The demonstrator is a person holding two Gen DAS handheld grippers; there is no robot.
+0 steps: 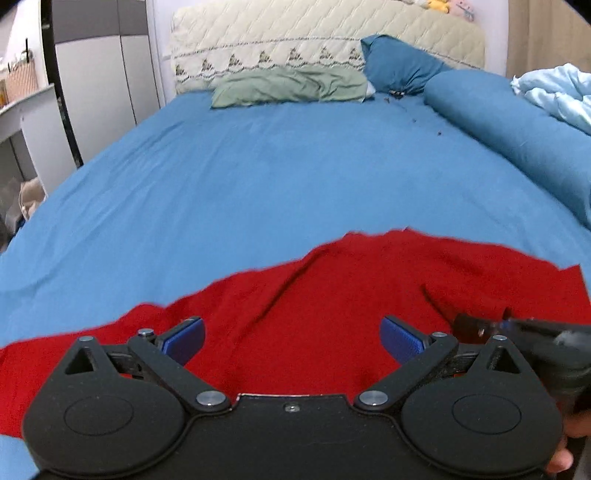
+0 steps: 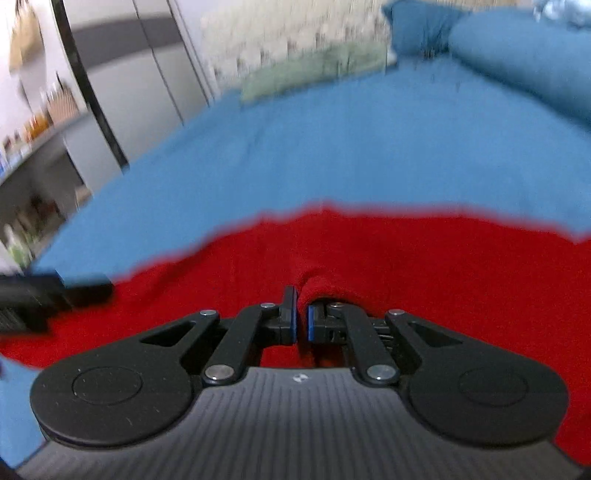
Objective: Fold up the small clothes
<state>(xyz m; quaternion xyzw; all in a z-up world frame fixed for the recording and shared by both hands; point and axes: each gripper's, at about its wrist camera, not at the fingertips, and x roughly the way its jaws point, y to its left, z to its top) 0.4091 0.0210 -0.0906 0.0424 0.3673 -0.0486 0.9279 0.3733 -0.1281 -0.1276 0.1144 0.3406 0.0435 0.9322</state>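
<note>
A red garment (image 1: pixel 354 295) lies spread on the blue bed sheet (image 1: pixel 258 177) near the bed's front. My left gripper (image 1: pixel 291 338) is open just above the garment, blue pads wide apart, nothing between them. The right gripper shows at the right edge of the left wrist view (image 1: pixel 524 332). In the right wrist view my right gripper (image 2: pixel 301 317) is shut on a pinched fold of the red garment (image 2: pixel 406 266), which bunches up over the right finger. The left gripper appears blurred at the left edge there (image 2: pixel 48 295). That view is motion-blurred.
A green pillow (image 1: pixel 291 86) and a blue pillow (image 1: pixel 399 64) lie at the quilted headboard (image 1: pixel 314 33). A rolled blue duvet (image 1: pixel 517 129) and pale blue blanket (image 1: pixel 557 92) run along the right. A wardrobe (image 1: pixel 99 81) and a shelf (image 1: pixel 22 107) stand left.
</note>
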